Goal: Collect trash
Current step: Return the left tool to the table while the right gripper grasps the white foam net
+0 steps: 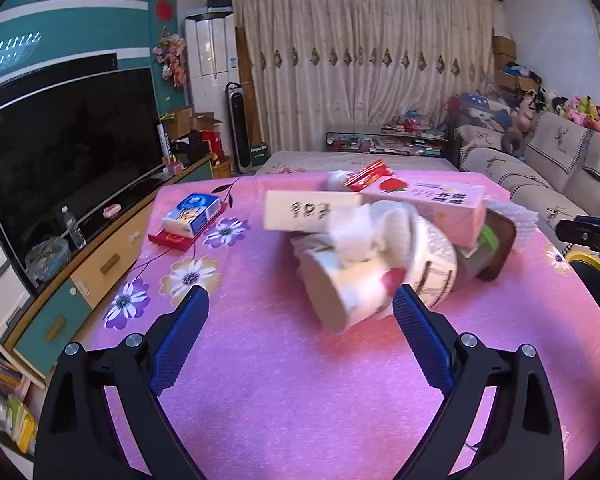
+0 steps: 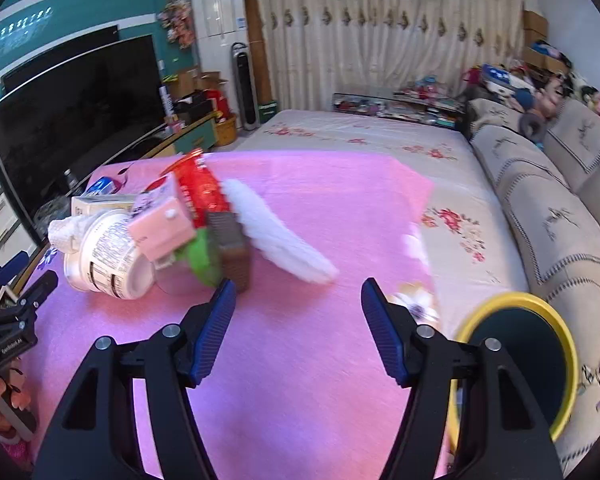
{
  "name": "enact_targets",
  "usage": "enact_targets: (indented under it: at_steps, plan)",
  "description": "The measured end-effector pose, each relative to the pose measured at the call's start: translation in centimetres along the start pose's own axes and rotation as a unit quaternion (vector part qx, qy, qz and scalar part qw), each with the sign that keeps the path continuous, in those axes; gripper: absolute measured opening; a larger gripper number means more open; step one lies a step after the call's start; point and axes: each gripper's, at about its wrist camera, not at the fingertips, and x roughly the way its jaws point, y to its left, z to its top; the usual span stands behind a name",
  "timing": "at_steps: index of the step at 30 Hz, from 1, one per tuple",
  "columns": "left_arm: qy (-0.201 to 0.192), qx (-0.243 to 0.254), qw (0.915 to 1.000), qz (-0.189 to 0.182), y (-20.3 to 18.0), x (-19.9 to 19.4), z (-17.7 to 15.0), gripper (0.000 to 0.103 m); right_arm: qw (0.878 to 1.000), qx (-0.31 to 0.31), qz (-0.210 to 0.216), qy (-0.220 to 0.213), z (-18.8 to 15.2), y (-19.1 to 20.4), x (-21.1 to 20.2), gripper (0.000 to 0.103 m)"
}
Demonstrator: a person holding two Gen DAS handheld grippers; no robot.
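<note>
A heap of trash lies on the pink flowered tablecloth (image 1: 300, 380): a white paper cup (image 1: 340, 292) on its side, crumpled tissue (image 1: 364, 232), a cream box (image 1: 312, 210), a pink strawberry carton (image 1: 432, 204), a red wrapper (image 1: 370, 174), a brown piece (image 1: 500, 244) and white foam netting (image 1: 516, 216). My left gripper (image 1: 300, 294) is open just short of the cup, nothing between its pads. In the right wrist view my right gripper (image 2: 299, 286) is open and empty, with the brown piece (image 2: 232, 248) and the netting (image 2: 276, 236) just ahead. The yellow-rimmed bin (image 2: 500, 300) stands at its right.
A blue tissue pack (image 1: 192, 212) rests on a red box (image 1: 172, 240) at the cloth's left. A TV (image 1: 72, 152) on a cabinet runs along the left. A sofa (image 2: 548, 208) lines the right, and a bed (image 2: 360, 140) lies beyond the table.
</note>
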Motion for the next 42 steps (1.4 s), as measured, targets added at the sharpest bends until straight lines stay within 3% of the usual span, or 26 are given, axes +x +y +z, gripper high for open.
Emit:
enact_targets:
  at_steps: [4, 6, 8, 14, 18, 22, 25, 34, 42]
  plan:
    - [0.002, 0.002, 1.0000, -0.009, 0.3, 0.7, -0.3, 0.092, 1.000, -0.018, 0.014, 0.002, 1.5, 2.6, 1.8, 0.062]
    - [0.003, 0.013, 0.9999, -0.011, -0.3, 0.8, -0.4, 0.092, 1.000, -0.024, -0.003, -0.002, 2.2, 3.0, 2.5, 0.062]
    - [-0.003, 0.016, 0.9998, -0.012, -0.7, 0.4, -0.5, 0.093, 1.000, -0.018, -0.017, -0.003, 2.8, 2.5, 3.3, 0.062]
    - [-0.009, 0.016, 0.9998, -0.012, -1.0, 0.1, -0.5, 0.097, 1.000, 0.014, -0.007, 0.007, 1.9, -0.2, 4.5, 0.060]
    - [-0.011, 0.019, 0.9996, -0.018, -1.2, 0.1, -0.6, 0.097, 0.999, 0.024, 0.018, 0.014, 1.6, -1.0, 5.1, 0.044]
    - [-0.018, 0.029, 0.9992, -0.022, -1.5, -0.1, -0.7, 0.098, 0.999, 0.026, 0.034, 0.021, 1.3, -0.9, 5.3, 0.017]
    - [-0.026, 0.035, 0.9988, -0.023, -1.8, -0.5, -0.8, 0.098, 0.999, 0.023, 0.039, 0.008, 1.2, -0.8, 4.6, 0.012]
    - [-0.026, 0.047, 0.9980, -0.031, -2.4, -0.7, -0.9, 0.098, 0.999, 0.020, 0.008, -0.038, 1.7, -0.2, 1.4, 0.011]
    - [-0.022, 0.044, 0.9982, -0.035, -2.1, -0.4, -0.8, 0.098, 0.996, 0.002, -0.051, -0.066, 0.7, -0.2, -2.1, 0.011]
